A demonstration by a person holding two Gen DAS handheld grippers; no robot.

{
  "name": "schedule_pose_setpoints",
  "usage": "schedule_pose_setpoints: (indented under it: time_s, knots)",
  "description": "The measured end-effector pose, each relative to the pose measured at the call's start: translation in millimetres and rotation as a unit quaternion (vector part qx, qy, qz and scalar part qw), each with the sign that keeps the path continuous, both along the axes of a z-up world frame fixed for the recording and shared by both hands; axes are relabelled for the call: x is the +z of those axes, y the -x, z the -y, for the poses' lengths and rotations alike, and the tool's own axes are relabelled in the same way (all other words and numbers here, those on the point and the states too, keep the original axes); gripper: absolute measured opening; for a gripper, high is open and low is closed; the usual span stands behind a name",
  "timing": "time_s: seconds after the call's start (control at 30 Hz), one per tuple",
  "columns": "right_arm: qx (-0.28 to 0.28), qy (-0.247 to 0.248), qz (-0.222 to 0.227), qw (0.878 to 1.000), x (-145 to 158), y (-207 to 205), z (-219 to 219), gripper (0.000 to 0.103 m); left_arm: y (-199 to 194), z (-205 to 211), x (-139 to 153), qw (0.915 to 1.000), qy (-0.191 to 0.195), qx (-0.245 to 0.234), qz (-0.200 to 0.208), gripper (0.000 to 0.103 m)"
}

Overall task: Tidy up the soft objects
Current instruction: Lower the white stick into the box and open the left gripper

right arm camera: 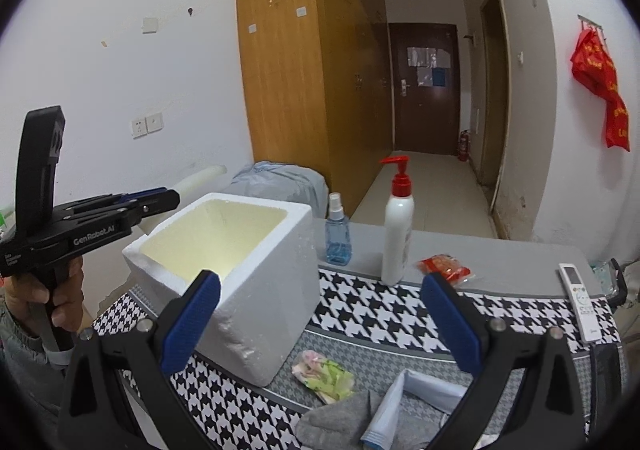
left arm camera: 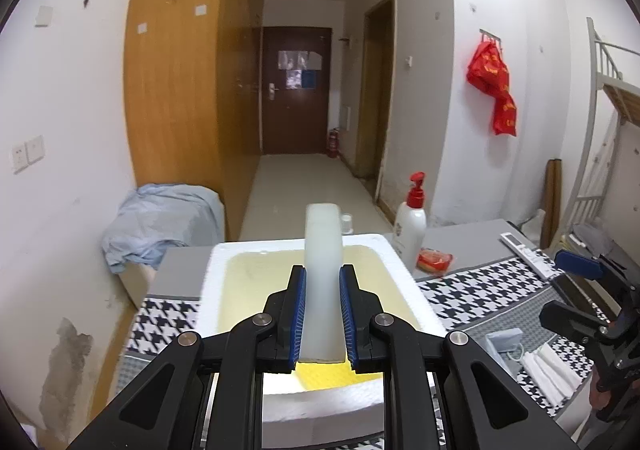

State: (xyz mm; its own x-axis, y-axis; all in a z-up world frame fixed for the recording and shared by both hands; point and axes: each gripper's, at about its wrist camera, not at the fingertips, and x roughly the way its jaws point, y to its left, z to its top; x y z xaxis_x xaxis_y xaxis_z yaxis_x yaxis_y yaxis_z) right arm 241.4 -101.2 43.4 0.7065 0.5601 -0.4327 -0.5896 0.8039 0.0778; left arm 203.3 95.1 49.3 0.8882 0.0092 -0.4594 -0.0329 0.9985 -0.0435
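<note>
Left gripper clamps pale sponge – above foam box.

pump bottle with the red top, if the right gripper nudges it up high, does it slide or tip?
The pump bottle is tall on a narrow base, so it likely tips. It stands on the cloth, which probably grips rather than slides. Its smooth white body may slip between pads.

**Box left, bottles behind**

You have the foam box on the table's left; right of it stand a spray bottle and pump bottle — a packet and remote further right.
</note>
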Motion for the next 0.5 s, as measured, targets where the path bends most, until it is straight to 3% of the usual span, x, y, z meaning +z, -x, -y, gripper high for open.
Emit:
schedule_pose_setpoints:
  time_s: [0.3,0.33,0.4,0.43,0.5]
  knots:
    - [-0.028,0.000,-0.005,1.000,-5,4,14,0.102,-19,6,-9,0.9997,-0.011,-0.007,-0.021,0.023]
    - [-0.030,-0.001,-0.007,1.000,-6,4,15,0.102,-20,6,-9,0.9997,-0.012,-0.006,-0.020,0.028]
    - [-0.032,-0.001,-0.008,0.999,-7,4,17,0.102,-22,6,-11,0.9996,-0.021,0.004,-0.021,0.048]
    - [-0.033,-0.001,-0.008,0.999,-7,4,17,0.102,-22,5,-11,0.9995,-0.023,0.009,-0.019,0.065]
    - [-0.031,-0.005,-0.006,0.999,-6,5,19,0.102,-17,2,-10,0.9998,-0.012,0.008,-0.010,0.077]
